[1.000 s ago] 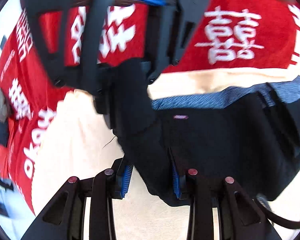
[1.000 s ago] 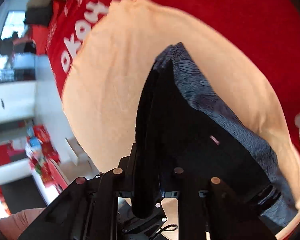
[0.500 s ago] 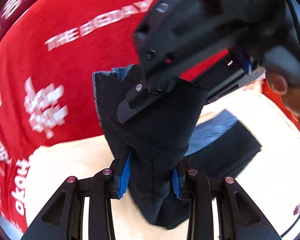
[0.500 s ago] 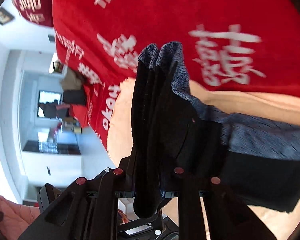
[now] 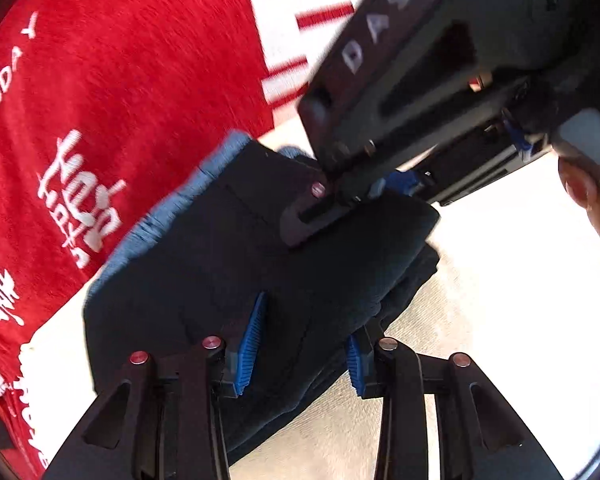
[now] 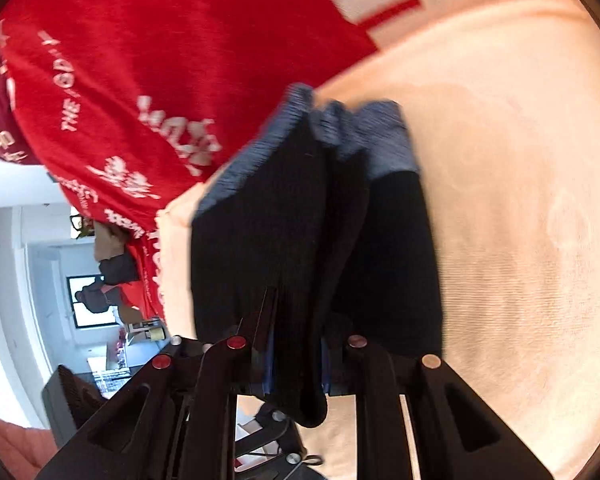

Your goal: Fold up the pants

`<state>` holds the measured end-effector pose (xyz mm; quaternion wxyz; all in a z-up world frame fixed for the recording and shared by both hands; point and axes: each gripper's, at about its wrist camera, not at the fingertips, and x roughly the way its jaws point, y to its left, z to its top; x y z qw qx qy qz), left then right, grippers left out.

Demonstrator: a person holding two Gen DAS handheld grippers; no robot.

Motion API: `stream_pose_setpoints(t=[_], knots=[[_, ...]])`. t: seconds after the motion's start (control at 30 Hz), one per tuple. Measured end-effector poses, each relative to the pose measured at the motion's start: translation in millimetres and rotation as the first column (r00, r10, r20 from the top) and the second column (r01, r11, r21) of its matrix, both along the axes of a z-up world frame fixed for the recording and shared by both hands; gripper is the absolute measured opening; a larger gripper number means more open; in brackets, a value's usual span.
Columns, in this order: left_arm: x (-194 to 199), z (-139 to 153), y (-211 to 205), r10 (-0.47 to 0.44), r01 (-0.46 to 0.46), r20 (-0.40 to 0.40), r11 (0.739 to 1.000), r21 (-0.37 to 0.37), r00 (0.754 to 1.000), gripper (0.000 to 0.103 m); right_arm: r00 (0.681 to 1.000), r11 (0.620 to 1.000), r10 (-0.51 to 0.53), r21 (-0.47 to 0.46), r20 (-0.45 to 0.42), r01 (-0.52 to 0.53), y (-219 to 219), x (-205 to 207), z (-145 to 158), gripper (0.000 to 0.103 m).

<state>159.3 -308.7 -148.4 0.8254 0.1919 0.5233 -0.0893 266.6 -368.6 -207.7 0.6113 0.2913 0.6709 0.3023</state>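
The black pants (image 5: 204, 280) with a blue-grey waistband (image 6: 388, 140) are bunched into a folded stack low over a cream cloth (image 5: 500, 280). In the left wrist view, my left gripper (image 5: 302, 354) has a thick fold of the pants between its blue pads. Its jaws are opening and the fabric still fills the gap. My right gripper (image 6: 296, 360) is shut on another fold of the pants (image 6: 292, 220). The left wrist view also shows the right gripper (image 5: 324, 208) reaching in from the upper right, its fingers on top of the stack.
The cream cloth (image 6: 500, 240) lies on a red blanket (image 5: 120, 80) printed with white lettering, which borders it on the left and top. A person's hand (image 5: 588, 200) holds the right gripper. Beyond the bed edge, at left, is a bright room (image 6: 40, 280).
Both grippers have swung across with the pants, bringing the hanging fabric together into a compact stack low over the cream cloth. The left pads stand slightly wider apart than before.
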Motion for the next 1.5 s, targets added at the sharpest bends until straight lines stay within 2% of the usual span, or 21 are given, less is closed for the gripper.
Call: stream_pose_setpoints(t=[0.1, 0.13, 0.17, 0.3, 0.43, 0.57, 0.63, 0.73, 0.83, 0.9, 0.97, 1.03, 1.17, 1.2, 1.23, 1.33, 1.5], knots=[[-4.1, -4.6, 0.1, 0.008, -0.008, 0.008, 1.0, 0.026, 1.0, 0.062, 1.0, 0.999, -0.02, 0.028, -0.002, 0.02, -8.2, -6.1, -9.6, 0.019], [-4.9, -3.2, 4.0, 0.018, -0.018, 0.004, 1.0, 0.025, 1.0, 0.076, 1.0, 1.0, -0.013, 0.019, 0.008, 0.013, -9.5, -8.9, -9.4, 0.019], [-4.7, -1.8, 9.0, 0.025, -0.025, -0.019, 1.0, 0.008, 1.0, 0.084, 1.0, 1.0, -0.003, 0.005, 0.015, 0.003, -9.8, -10.6, -7.4, 0.019], [-10.0, 13.0, 32.5, 0.061, -0.063, -0.069, 0.998, -0.026, 0.996, 0.084, 0.996, 0.994, 0.056, -0.101, 0.075, -0.048, 0.8, -10.6, 14.2, 0.021], [-18.6, 38.3, 61.3, 0.103, -0.105, -0.037, 0.993, -0.058, 0.994, 0.084, 0.979, 0.954, 0.134, -0.289, 0.155, -0.085, 13.4, -15.8, 38.1, 0.027], [-16.6, 49.8, 101.0, 0.207, -0.208, -0.023, 0.974, -0.095, 0.978, 0.084, 0.976, 0.908, 0.101, -0.419, 0.194, -0.01, 4.5, -23.3, 50.8, 0.028], [-7.5, 44.1, 118.9, 0.262, -0.265, -0.046, 0.96, -0.095, 0.964, 0.084, 0.975, 0.9, 0.051, -0.432, 0.217, 0.049, -12.7, -29.5, 58.4, 0.028], [4.8, 26.5, 145.0, 0.357, -0.364, -0.089, 0.928, -0.082, 0.93, 0.084, 0.963, 0.925, 0.003, -0.367, 0.269, 0.099, -10.3, -40.4, 76.1, 0.029], [8.8, 11.5, 153.7, 0.399, -0.412, -0.138, 0.908, -0.077, 0.906, 0.084, 0.958, 0.937, 0.039, -0.344, 0.285, 0.065, 6.6, -43.9, 79.4, 0.028], [8.4, 0.1, 154.8, 0.415, -0.433, -0.173, 0.898, -0.08, 0.893, 0.084, 0.967, 0.93, 0.079, -0.367, 0.243, 0.016, 20.4, -45.2, 67.1, 0.028], [6.2, -0.2, 152.8, 0.428, -0.444, -0.167, 0.893, -0.075, 0.888, 0.084, 0.973, 0.91, 0.101, -0.414, 0.208, -0.006, 32.5, -49.4, 50.5, 0.028], [4.4, -0.7, 148.5, 0.42, -0.437, -0.176, 0.897, -0.068, 0.89, 0.084, 0.971, 0.897, 0.108, -0.441, 0.215, -0.002, 36.7, -54.3, 42.5, 0.028], [2.6, -1.3, 148.4, 0.419, -0.438, -0.186, 0.895, -0.078, 0.889, 0.085, 0.968, 0.885, 0.109, -0.465, 0.226, 0.009, 39.4, -59.8, 44.5, 0.028], [2.3, -1.0, 149.9, 0.422, -0.444, -0.193, 0.892, -0.084, 0.886, 0.088, 0.967, 0.882, 0.11, -0.472, 0.228, 0.011, 40.7, -60.1, 44.8, 0.028], [1.9, -1.1, 151.6, 0.43, -0.453, -0.204, 0.887, -0.084, 0.88, 0.095, 0.966, 0.878, 0.117, -0.479, 0.229, 0.007, 42.2, -60.2, 45.2, 0.028], [-1.2, -1.7, 161.8, 0.459, -0.496, -0.25, 0.861, -0.113, 0.853, 0.096, 0.968, 0.871, 0.115, -0.491, 0.225, 0.011, 44.6, -60.1, 47.5, 0.029], [-6.5, -1.0, 167.3, 0.458, -0.497, -0.26, 0.86, -0.111, 0.85, 0.096, 0.963, 0.855, 0.132, -0.518, 0.236, 0.01, 53.7, -67.9, 48.7, 0.038]])
